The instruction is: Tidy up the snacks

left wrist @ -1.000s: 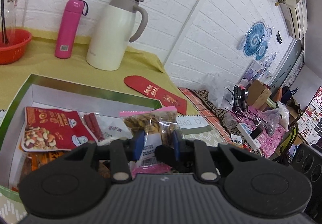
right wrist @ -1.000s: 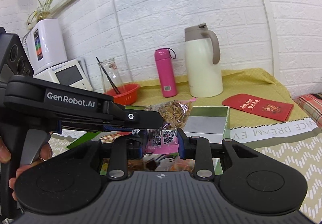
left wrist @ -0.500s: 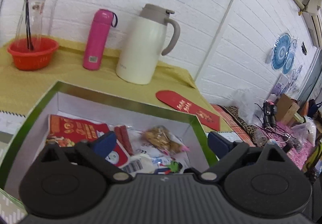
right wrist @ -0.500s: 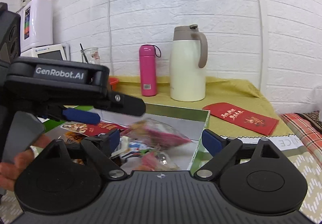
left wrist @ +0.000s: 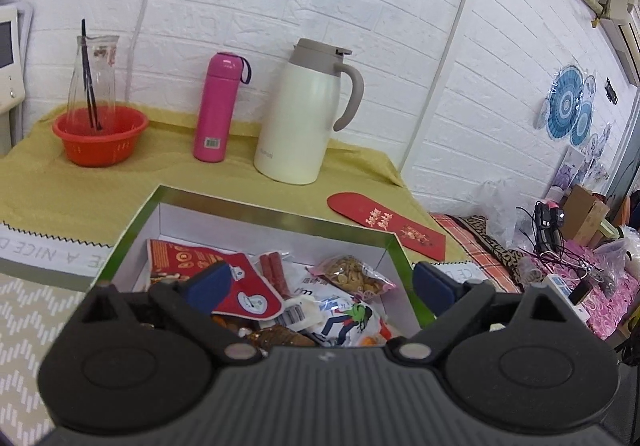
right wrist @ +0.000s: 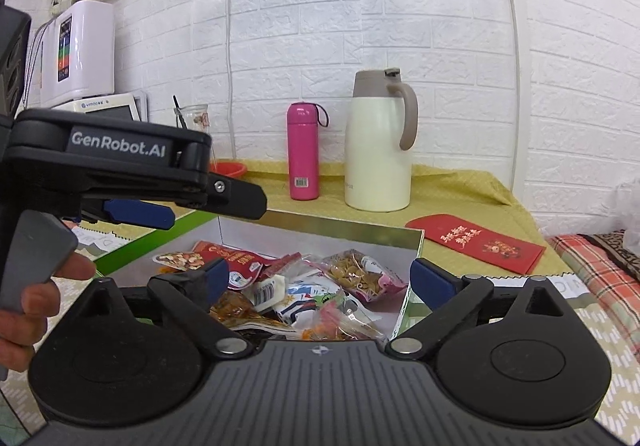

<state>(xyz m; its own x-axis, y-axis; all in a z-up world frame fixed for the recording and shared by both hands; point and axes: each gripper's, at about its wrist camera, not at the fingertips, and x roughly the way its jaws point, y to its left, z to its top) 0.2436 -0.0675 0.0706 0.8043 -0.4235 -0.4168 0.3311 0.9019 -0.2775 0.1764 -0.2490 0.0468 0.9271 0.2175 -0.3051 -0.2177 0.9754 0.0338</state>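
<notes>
Left wrist view: the left gripper [left wrist: 320, 282] is hovering over the near edge of the green-rimmed box [left wrist: 276, 211], jaws spread wide with nothing between the blue pads [left wrist: 208, 280]. The pink-sealed snack bag [left wrist: 352, 273] is lying flat inside the box, toward its right wall, resting on other packets; the red nut pouch [left wrist: 188, 258] is sitting at the left and the twin red sausage sticks [left wrist: 274, 270] are lying between them. The bag is free of both tools, so it reads as deposited. The box is sitting on the table's patterned cloth, in front of the white thermal jug [left wrist: 304, 117], pink flask [left wrist: 218, 105] and orange basket [left wrist: 100, 137], which are standing well back by the wall, out of the working area. Right wrist view: the right gripper [right wrist: 320, 278] is likewise standing fully apart and empty, aimed down into the same box, the bag [right wrist: 360, 274] lying just beyond its pads. The left tool is crossing the upper left, a hand [right wrist: 28, 298] wrapping its grey trigger handle. Judgement: both tools are free for the next loose snack; none is visible outside the box here.
</notes>
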